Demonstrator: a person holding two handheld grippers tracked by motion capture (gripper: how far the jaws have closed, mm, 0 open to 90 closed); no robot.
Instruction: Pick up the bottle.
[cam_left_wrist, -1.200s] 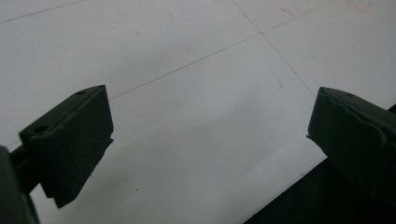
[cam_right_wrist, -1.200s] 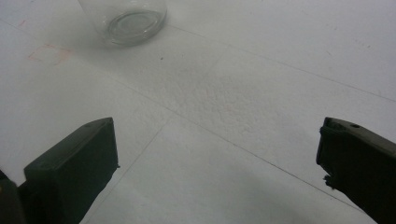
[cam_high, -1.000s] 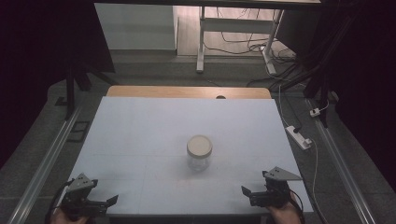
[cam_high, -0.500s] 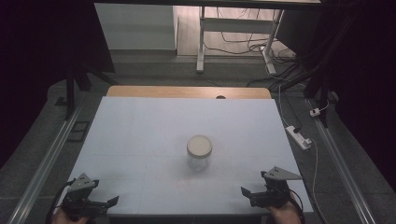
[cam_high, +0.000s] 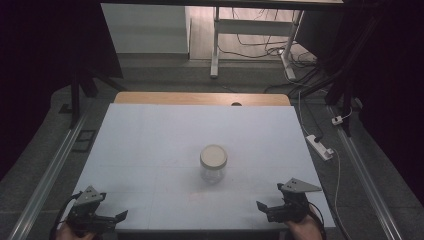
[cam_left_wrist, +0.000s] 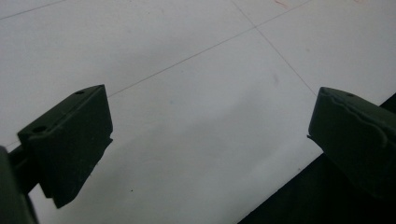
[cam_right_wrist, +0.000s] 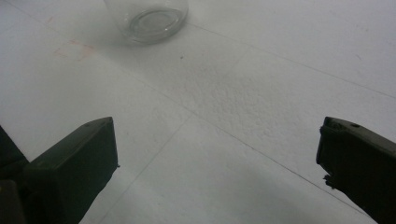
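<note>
Well, the white bench (cam_high: 150, 150) carries one glass jar (cam_high: 213, 170) with a pale lid (cam_high: 213, 156) at its centre, upright, well apart from both grippers. It looks rigid, smooth, breakable and probably light, so I'd clamp the straight wall below the lid. Left gripper (cam_high: 116, 216) at seven o'clock and right gripper (cam_high: 264, 207) at five o'clock both have fingers spread, empty.

My left gripper (cam_high: 117, 216) has slid toward me over the past second and now sits lower, at the table's (cam_high: 150, 150) near left corner, partly over its front edge. Its tilt has also changed slightly, with the jaws pointing more to the right. My right gripper (cam_high: 261, 206) has moved only a trace toward me.
</note>
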